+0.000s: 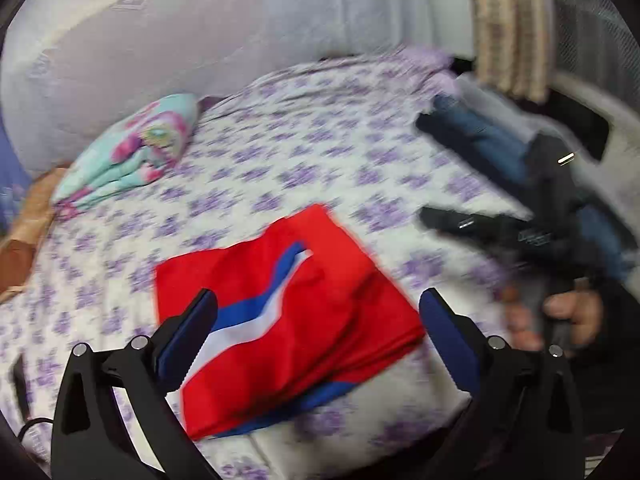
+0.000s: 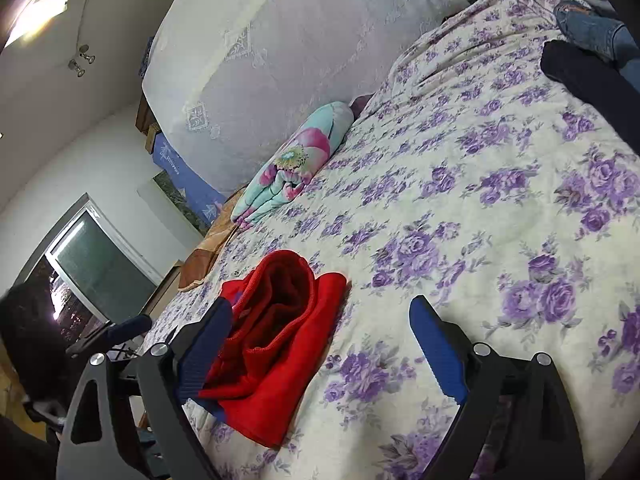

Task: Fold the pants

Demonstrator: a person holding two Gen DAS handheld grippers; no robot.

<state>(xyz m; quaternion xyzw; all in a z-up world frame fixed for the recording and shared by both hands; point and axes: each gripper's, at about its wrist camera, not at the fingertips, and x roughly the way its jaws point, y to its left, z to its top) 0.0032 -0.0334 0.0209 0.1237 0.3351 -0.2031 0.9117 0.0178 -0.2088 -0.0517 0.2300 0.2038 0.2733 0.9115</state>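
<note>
Red pants [image 1: 288, 320] with a blue and white stripe lie folded into a compact rectangle on the floral bed cover [image 1: 280, 152]. My left gripper [image 1: 318, 312] is open and empty, hovering just above the folded pants. In the right wrist view the same red pants [image 2: 276, 340] lie to the left, with the waist opening showing. My right gripper [image 2: 322, 324] is open and empty, its left finger beside the pants, its right finger over the bare cover. The right gripper also shows, blurred, at the right of the left wrist view [image 1: 480, 224].
A folded teal and pink floral blanket [image 2: 292, 164] lies at the far side by the white headboard [image 2: 280, 40]. Dark and blue jeans [image 2: 592, 56] lie at the far right corner. The bed's near edge runs under the grippers [image 1: 360, 436].
</note>
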